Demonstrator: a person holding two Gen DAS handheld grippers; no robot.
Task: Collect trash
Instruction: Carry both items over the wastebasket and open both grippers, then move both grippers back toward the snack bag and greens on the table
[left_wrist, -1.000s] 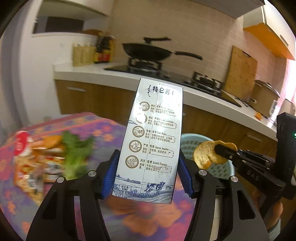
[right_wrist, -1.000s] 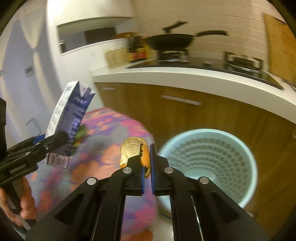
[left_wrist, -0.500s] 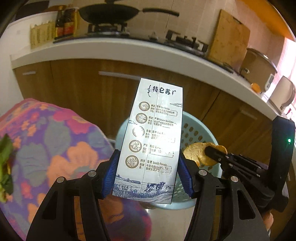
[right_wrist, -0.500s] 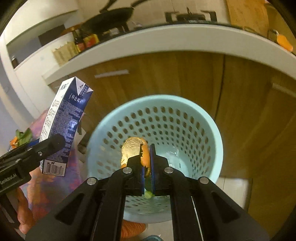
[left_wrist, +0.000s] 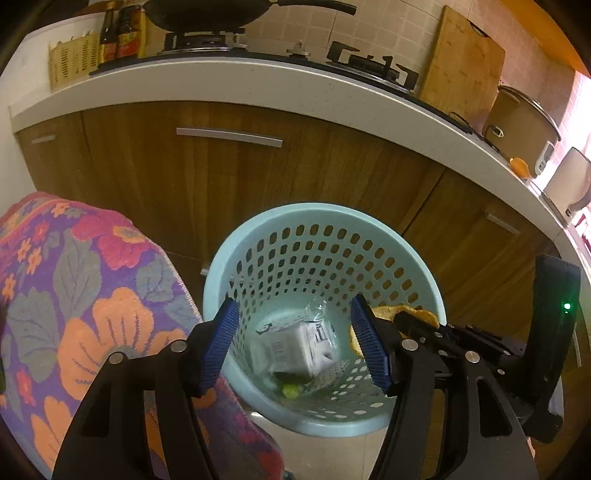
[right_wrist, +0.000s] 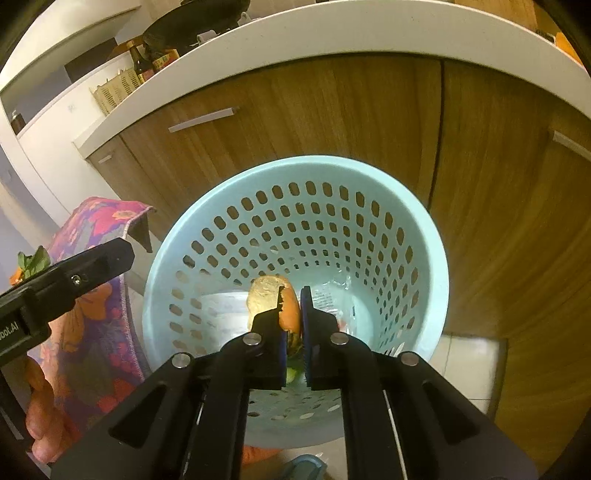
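A pale blue perforated trash basket (left_wrist: 280, 229) stands on the floor by the kitchen cabinets; it also shows in the right wrist view (right_wrist: 424, 236). A white milk carton (left_wrist: 295, 347) lies at its bottom with a green scrap. My left gripper (left_wrist: 295, 343) is open and empty above the basket. My right gripper (right_wrist: 293, 317) is shut on an orange peel (right_wrist: 271, 299) over the basket's opening; the peel also shows in the left wrist view (left_wrist: 402, 314).
A table with a floral cloth (left_wrist: 85, 295) stands left of the basket, with green leaves (right_wrist: 33, 262) on it. Wooden cabinets (left_wrist: 258, 177) and a white counter (left_wrist: 258, 74) with stove, wok and cutting board stand behind.
My left gripper opened and the milk carton dropped into the basket. Both grippers moved from the table to over the basket. The right gripper still holds the peel.
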